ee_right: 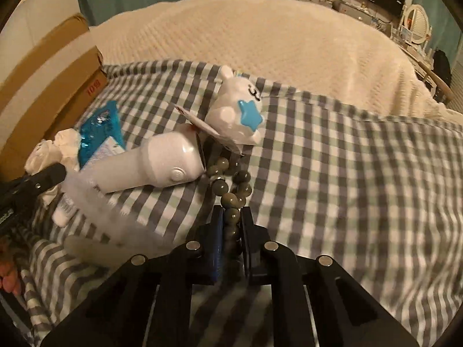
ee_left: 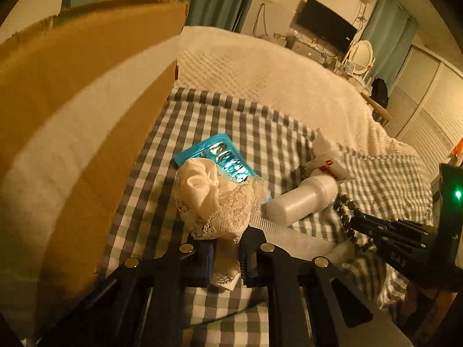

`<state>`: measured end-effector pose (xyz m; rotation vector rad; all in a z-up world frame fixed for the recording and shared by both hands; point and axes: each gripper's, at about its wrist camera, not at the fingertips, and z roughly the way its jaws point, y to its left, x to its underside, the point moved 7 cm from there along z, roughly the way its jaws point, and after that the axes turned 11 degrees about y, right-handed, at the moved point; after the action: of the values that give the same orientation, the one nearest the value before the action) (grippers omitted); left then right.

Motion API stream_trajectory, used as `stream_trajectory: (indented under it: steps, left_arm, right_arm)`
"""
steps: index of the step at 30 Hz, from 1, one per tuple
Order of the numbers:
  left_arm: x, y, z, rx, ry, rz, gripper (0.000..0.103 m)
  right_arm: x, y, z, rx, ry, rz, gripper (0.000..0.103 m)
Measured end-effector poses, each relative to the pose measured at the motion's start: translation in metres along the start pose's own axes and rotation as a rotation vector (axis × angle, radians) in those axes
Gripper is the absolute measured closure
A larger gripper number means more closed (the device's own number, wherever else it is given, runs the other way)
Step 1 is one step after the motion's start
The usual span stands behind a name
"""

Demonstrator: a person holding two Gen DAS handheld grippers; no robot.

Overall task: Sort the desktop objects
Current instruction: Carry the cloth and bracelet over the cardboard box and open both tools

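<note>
Right wrist view: right tongs (ee_right: 232, 225) pinch the bead bracelet (ee_right: 231, 185), its loop stretching ahead; left tongs (ee_left: 227, 256) pinch the lace cloth (ee_left: 215, 202).

Grey bead bracelet (ee_right: 231, 199), lace cloth bundle (ee_left: 214, 202) on the checked cloth (ee_right: 332, 159)

Two close downward wrist views, shared checked cloth (ee_left: 220, 115)
</note>
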<state>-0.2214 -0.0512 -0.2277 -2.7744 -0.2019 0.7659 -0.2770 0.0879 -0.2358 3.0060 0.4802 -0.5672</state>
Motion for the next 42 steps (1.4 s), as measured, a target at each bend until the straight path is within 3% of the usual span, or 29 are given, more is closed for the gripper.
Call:
stream_trajectory:
  steps: [10,15,22,28,31,34,37,42]
  left_arm:
    - [-0.005,-0.019,-0.045,0.040,-0.087,0.069,0.092]
    - [-0.019,-0.026,-0.088,0.056,-0.138,0.100,0.092]
    - [-0.063,-0.012,-0.164,0.052,-0.278,0.142,0.092]
    - [-0.111,0.037,-0.196,-0.002,-0.328,0.105,0.092]
    - [-0.124,0.073,-0.192,-0.054,-0.342,0.070,0.092]
    - [-0.119,0.110,-0.168,-0.111,-0.295,0.052,0.092]
    - [-0.119,0.138,-0.145,-0.135,-0.244,0.035,0.092]
    - [-0.114,0.154,-0.123,-0.148,-0.201,0.029,0.092]
  right_arm:
    - [0.016,0.010,-0.072,-0.003,-0.113,0.065,0.092]
    - [0.021,0.021,-0.119,0.013,-0.168,0.042,0.092]
    - [0.002,0.055,-0.189,0.008,-0.274,-0.024,0.092]
    - [-0.041,0.118,-0.235,-0.065,-0.369,-0.149,0.092]
    - [-0.069,0.159,-0.241,-0.113,-0.392,-0.222,0.092]
    - [-0.093,0.201,-0.233,-0.161,-0.387,-0.287,0.092]
    - [-0.113,0.241,-0.211,-0.217,-0.356,-0.339,0.092]
    - [-0.138,0.289,-0.162,-0.273,-0.287,-0.364,0.092]
